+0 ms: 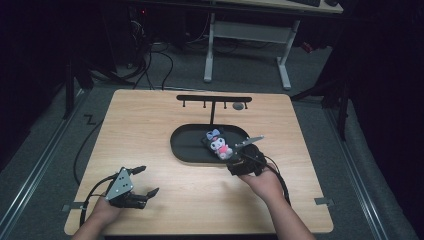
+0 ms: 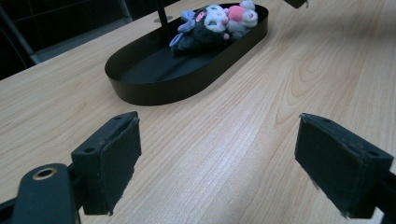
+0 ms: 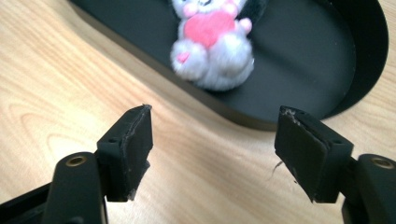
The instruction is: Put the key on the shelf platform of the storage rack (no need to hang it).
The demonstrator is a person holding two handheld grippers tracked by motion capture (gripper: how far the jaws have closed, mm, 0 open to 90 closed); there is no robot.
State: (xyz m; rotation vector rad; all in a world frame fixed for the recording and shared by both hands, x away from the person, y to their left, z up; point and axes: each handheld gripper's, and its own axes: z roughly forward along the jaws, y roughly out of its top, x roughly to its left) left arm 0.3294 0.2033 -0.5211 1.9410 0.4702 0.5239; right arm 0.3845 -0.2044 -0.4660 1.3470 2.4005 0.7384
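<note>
Black oval tray (image 1: 187,147) holds a grey-pink plush toy (image 1: 218,143), just beyond the wide-open, empty right gripper (image 3: 212,156)

The table (image 2: 289,70) is pale wood with visible grain and a smooth finish. Ahead of the right gripper's (image 3: 215,154) rough matt black pads (image 3: 135,140), the oval tray (image 3: 299,60) looks matt black; the toy (image 3: 215,51) in it is fluffy plush.

wooden table (image 1: 150,130), black oval tray (image 1: 185,147)
</note>
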